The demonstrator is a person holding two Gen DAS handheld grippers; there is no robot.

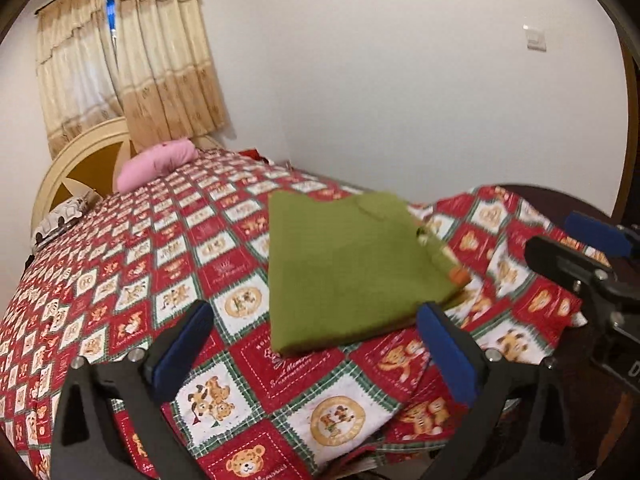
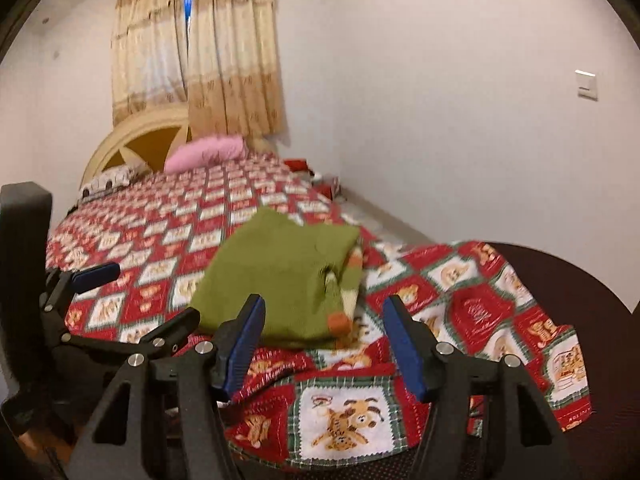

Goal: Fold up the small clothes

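Note:
A small green knitted garment (image 1: 344, 268) lies folded flat on the red patchwork bedspread (image 1: 160, 264), with an orange and cream striped cuff at its right edge. It also shows in the right wrist view (image 2: 276, 276). My left gripper (image 1: 316, 336) is open and empty, just short of the garment's near edge. My right gripper (image 2: 324, 328) is open and empty, near the garment's near right corner. The right gripper shows at the right in the left wrist view (image 1: 576, 248), and the left gripper at the left in the right wrist view (image 2: 132, 292).
The bed runs back to a cream headboard (image 1: 76, 160) with a pink pillow (image 1: 156, 166) and a patterned pillow (image 1: 64, 214). A white wall (image 1: 400, 80) runs along the bed's right side. The bedspread's corner hangs over the near right edge (image 2: 540, 340).

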